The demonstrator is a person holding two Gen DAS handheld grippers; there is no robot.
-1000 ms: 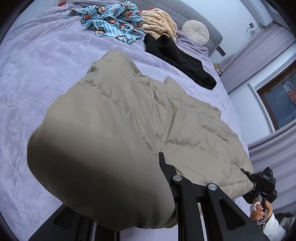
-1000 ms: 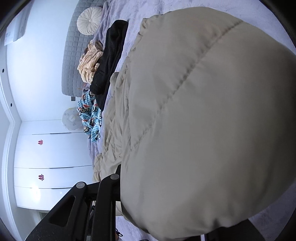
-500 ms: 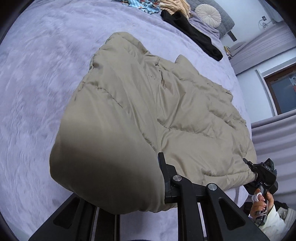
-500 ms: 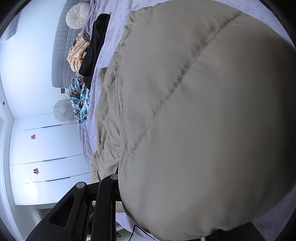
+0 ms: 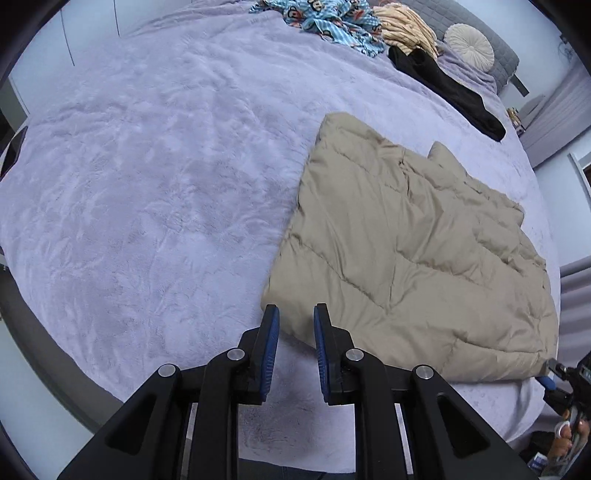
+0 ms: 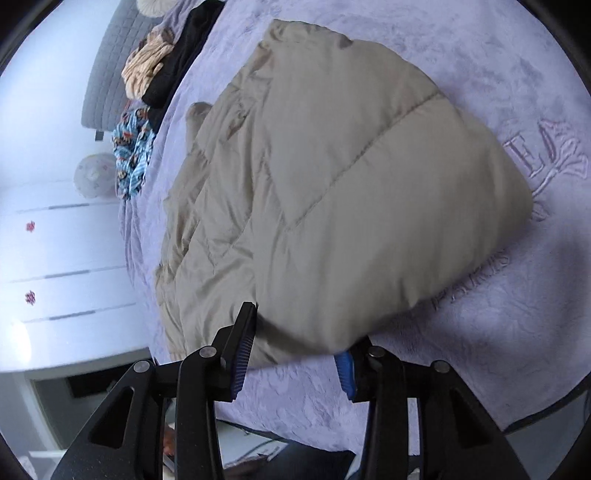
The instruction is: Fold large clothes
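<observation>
On the bed: a beige quilted puffy coat (image 5: 413, 251) lay folded on the lilac plush bedspread (image 5: 147, 184), toward the near edge, its doubled layers thick and springy.
Left gripper: the left gripper (image 5: 296, 328) hung just off the coat's near corner, its blue-padded jaws close together with a small gap, nothing between them, only bedspread below.
Right gripper: the right gripper (image 6: 295, 354) sat at the coat's other near corner (image 6: 317, 325); its jaws were opening, the corner between them, the pads seemingly no longer pressing on it.
Person: one hand (image 5: 569, 435) showed at the lower right of the left wrist view, behind that second tool.
Risk, spring-back: the padded fill might push the top layer up and undo the fold once both corners were free, by the look of the bulging edge.
Risk, snag: the fabric could catch on a ribbed pad as the right tool drew away, dragging the corner askew.
Risk, slide: the coat lay near the mattress edge, so a tug toward the person could pull it off.
Count, coats: one.
Count, other garments at the far end: three, a blue cartoon-print piece (image 5: 332, 18), a peach striped one (image 5: 406, 29), a black one (image 5: 447, 88).
Count, round cushions: one cream (image 5: 469, 46).
Count, grippers: two.
</observation>
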